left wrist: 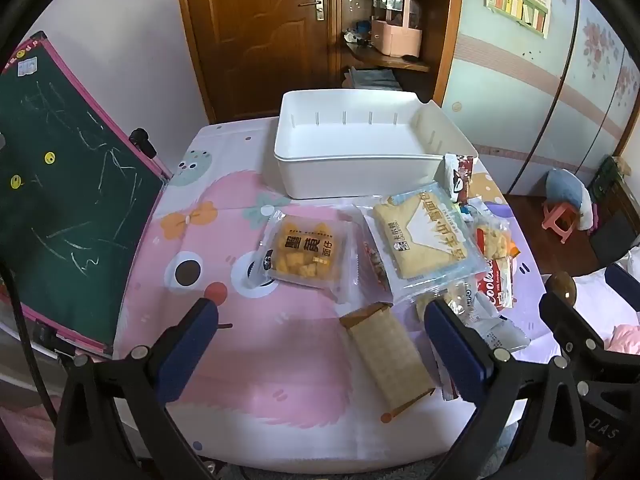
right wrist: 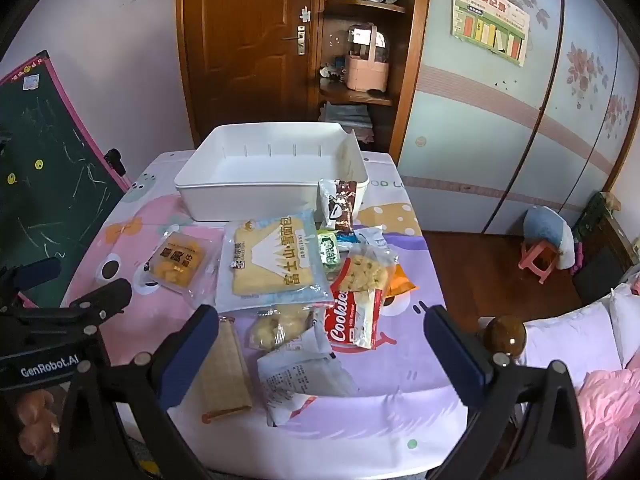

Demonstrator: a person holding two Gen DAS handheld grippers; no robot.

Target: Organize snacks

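Left claw (left wrist: 320, 320): spread wide, holds nothing, hangs over the near part of the surface (left wrist: 256, 420); its fingertips alone show.
Right claw (right wrist: 318, 330): spread wide, empty, above the near snacks; in the left view only part of its frame shows at the right edge.
White bin (left wrist: 352, 176): at the far edge of the surface, nothing visible inside.
Snack pile: right half of the surface, just in front of the bin.
Bread pack (right wrist: 274, 260): lies on top, covers parts of the packs beneath.
Orange cracker pack (left wrist: 304, 254): left of the bread pack, apart from the pile.
Brown wafer bar (left wrist: 390, 360): near edge, its far end tucked under the pile.
Cookies pack (right wrist: 352, 320): half covered.
Small packs behind the pile: too overlapped to make out.
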